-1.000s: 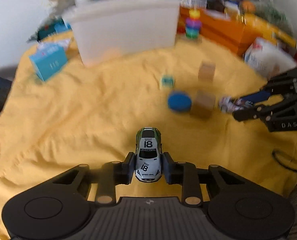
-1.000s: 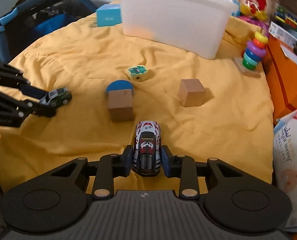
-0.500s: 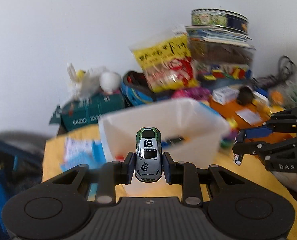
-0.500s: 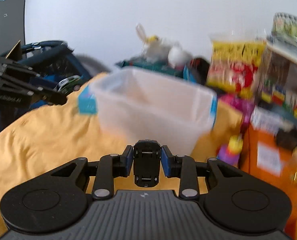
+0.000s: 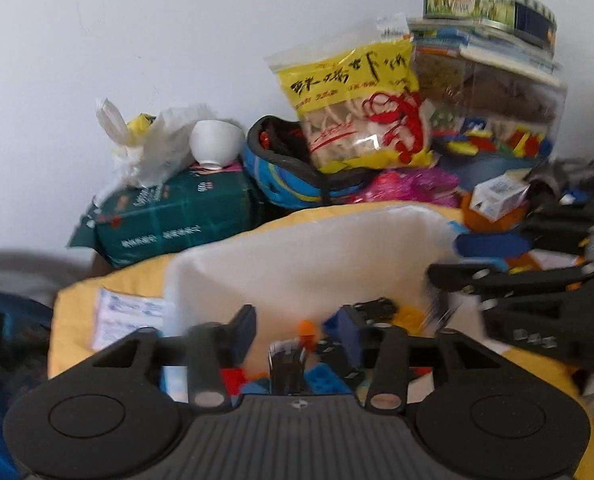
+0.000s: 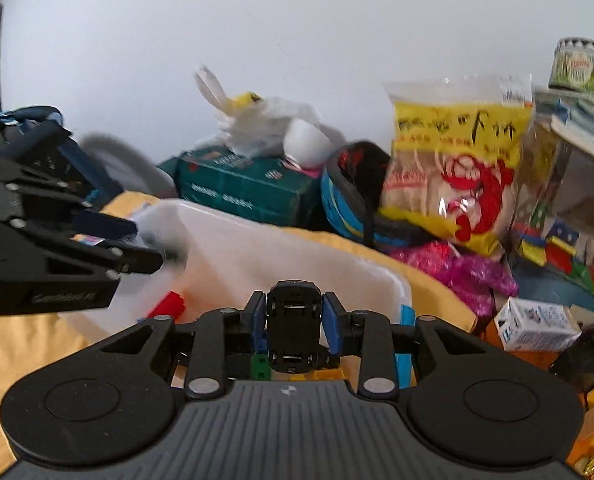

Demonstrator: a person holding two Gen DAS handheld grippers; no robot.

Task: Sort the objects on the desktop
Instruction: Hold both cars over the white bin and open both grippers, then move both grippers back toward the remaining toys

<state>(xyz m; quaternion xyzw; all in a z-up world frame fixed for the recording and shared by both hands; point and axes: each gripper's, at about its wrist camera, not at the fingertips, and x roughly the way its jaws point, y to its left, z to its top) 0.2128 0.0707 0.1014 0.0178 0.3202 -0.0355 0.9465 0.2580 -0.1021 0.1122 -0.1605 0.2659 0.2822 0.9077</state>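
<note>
Right hand-held gripper [image 6: 293,328] pinches an upturned black toy car [image 6: 293,322] above the translucent white plastic bin [image 6: 297,256] — not yet dropped; left hand-held gripper [image 5: 297,330] hangs spread, empty, over it.

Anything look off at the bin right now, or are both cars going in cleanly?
One oddity: the toy car in the right gripper is flipped, its black underside and axles facing the camera, above the white bin. The left gripper is open with no car between its fingers. Nothing looks spilled.
</note>
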